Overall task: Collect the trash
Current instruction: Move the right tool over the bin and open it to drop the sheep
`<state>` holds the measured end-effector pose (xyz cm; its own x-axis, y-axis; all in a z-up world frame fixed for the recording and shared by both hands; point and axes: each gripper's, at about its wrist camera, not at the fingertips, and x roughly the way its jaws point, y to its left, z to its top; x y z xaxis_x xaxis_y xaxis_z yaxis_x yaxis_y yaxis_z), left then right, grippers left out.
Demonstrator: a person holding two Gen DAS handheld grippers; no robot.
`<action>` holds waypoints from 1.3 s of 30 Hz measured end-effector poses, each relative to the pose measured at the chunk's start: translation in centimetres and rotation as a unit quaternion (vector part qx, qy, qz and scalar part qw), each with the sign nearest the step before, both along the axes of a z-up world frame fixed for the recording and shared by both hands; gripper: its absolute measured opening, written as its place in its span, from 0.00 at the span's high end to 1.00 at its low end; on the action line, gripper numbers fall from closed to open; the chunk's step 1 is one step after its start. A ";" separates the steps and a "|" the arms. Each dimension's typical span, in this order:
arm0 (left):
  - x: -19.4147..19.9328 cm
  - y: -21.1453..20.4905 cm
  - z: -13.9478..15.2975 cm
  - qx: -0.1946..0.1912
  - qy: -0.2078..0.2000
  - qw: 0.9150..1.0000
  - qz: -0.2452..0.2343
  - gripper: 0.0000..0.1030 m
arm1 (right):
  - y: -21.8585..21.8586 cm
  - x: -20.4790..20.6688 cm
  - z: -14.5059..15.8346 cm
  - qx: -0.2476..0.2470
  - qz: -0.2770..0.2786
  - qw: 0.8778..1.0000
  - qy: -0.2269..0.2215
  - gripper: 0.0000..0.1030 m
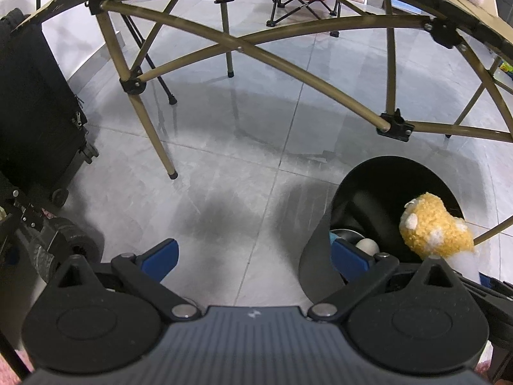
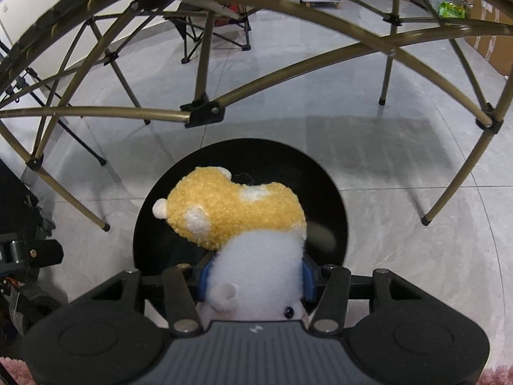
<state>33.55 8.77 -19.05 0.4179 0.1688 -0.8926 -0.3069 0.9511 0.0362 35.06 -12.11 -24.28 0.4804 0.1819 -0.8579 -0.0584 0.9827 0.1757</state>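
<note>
My right gripper (image 2: 255, 276) is shut on a yellow and white plush toy (image 2: 237, 215) and holds it over the mouth of a round black trash bin (image 2: 333, 224). The toy also shows in the left wrist view (image 1: 433, 227), above the same bin (image 1: 378, 189). Some items lie at the bin's bottom, among them a white round thing (image 1: 367, 245). My left gripper (image 1: 253, 256) is open and empty over the grey tiled floor, its right finger at the bin's left rim.
A folding table's tan metal frame (image 1: 256, 51) stands just behind the bin, with legs (image 1: 154, 141) on the floor. A black wheeled case (image 1: 35, 112) stands at the left. A folding chair (image 2: 221, 32) is further back. Pink carpet (image 2: 12, 369) lies at the near edge.
</note>
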 end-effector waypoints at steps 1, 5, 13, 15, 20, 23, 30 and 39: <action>0.0 0.2 0.0 -0.001 0.001 1.000 0.002 0.00 | 0.2 0.1 -0.1 0.001 0.001 1.000 0.002 0.51; -0.2 1.1 -0.3 -0.002 0.006 1.000 0.008 0.00 | 1.0 0.6 -0.5 0.000 0.005 1.000 0.008 0.51; -0.2 1.7 -0.5 -0.006 0.010 1.000 0.009 0.00 | 1.7 1.3 -1.2 -0.001 0.006 1.000 0.018 0.51; -0.3 1.8 -0.5 -0.007 0.009 1.000 0.008 0.00 | 1.9 1.4 -1.2 -0.002 0.008 1.000 0.017 0.50; -0.2 1.7 -0.5 -0.007 0.009 1.000 0.008 0.00 | 1.9 1.6 -1.2 -0.001 0.010 1.000 0.016 0.31; -0.3 1.7 -0.5 -0.007 0.009 1.000 0.008 0.00 | 1.7 1.7 -1.0 0.001 -0.001 1.000 0.012 0.00; -0.3 1.6 -0.5 -0.007 0.010 1.000 0.008 0.00 | 1.3 1.7 -1.2 -0.007 -0.008 1.000 0.017 0.00; -0.5 1.4 -0.3 -0.006 0.005 1.000 0.005 0.00 | 1.3 1.5 -0.7 -0.007 -0.005 1.000 0.008 0.00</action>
<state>33.08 10.20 -19.35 0.4082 0.1617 -0.8985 -0.3155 0.9485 0.0274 36.53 -10.80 -25.00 0.4683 0.1654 -0.8679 -0.0467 0.9856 0.1626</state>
